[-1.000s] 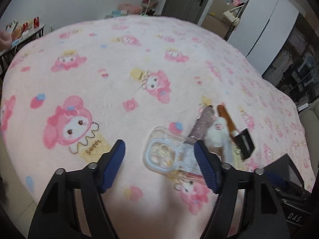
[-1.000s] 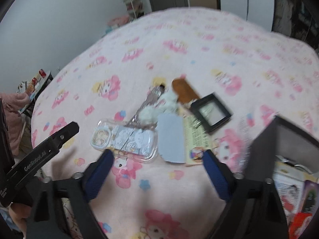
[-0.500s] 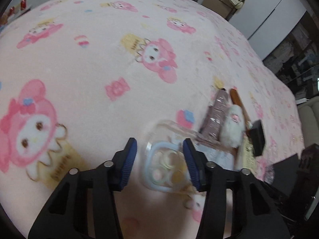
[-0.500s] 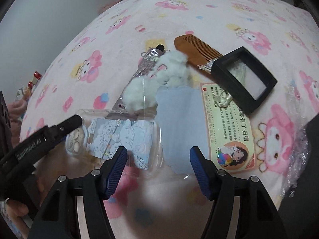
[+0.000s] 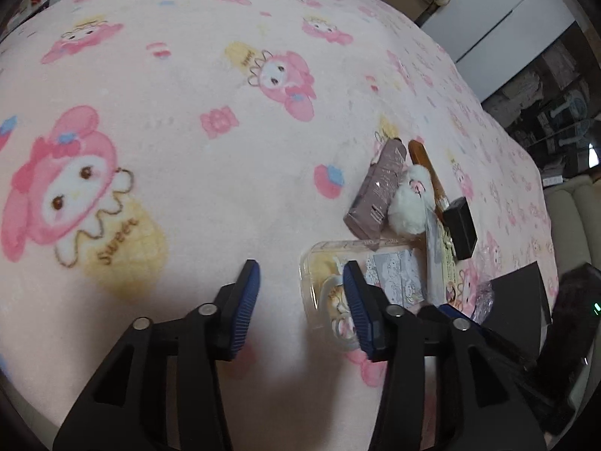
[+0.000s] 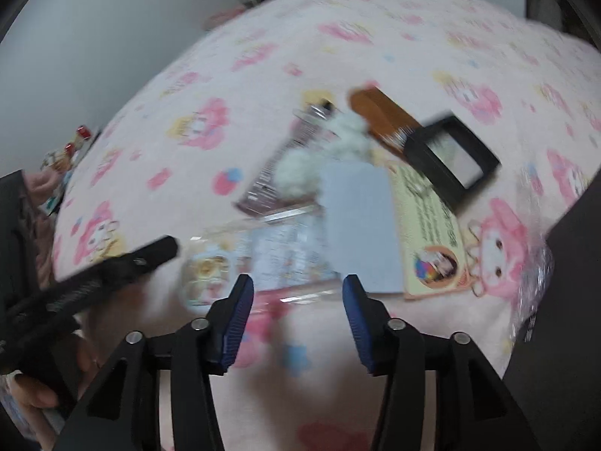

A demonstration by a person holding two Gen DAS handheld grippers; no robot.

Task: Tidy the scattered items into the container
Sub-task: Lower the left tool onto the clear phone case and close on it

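On the pink blanket [image 5: 195,195] every item still lay scattered, phone case [image 6: 263,259] nearest; both the left gripper [image 5: 300,304] and right gripper [image 6: 296,308] stood apart, empty, jaws just narrowing; nothing boxed.

Bed cover: pink fleece blanket [image 5: 195,195] printed with pink-hooded cartoon rabbits, sweets and strawberries, filling most of both views; one large rabbit at left of the left wrist view has "Sweet" written on its yellow bib.
Wall: plain pale wall [image 6: 112,37] in the upper left of the right wrist view.
Cupboard: white wardrobe doors [image 5: 514,18] at upper right of the left wrist view.
Shelves: dark cluttered shelving [image 5: 556,101] at the right edge of the left wrist view, contents too small to tell.
Seat: cream cushioned sofa edge [image 5: 574,218] at the far right of the left wrist view.
Side table: small cluttered table [image 6: 71,154] with red-topped items at the left of the right wrist view, blurred.
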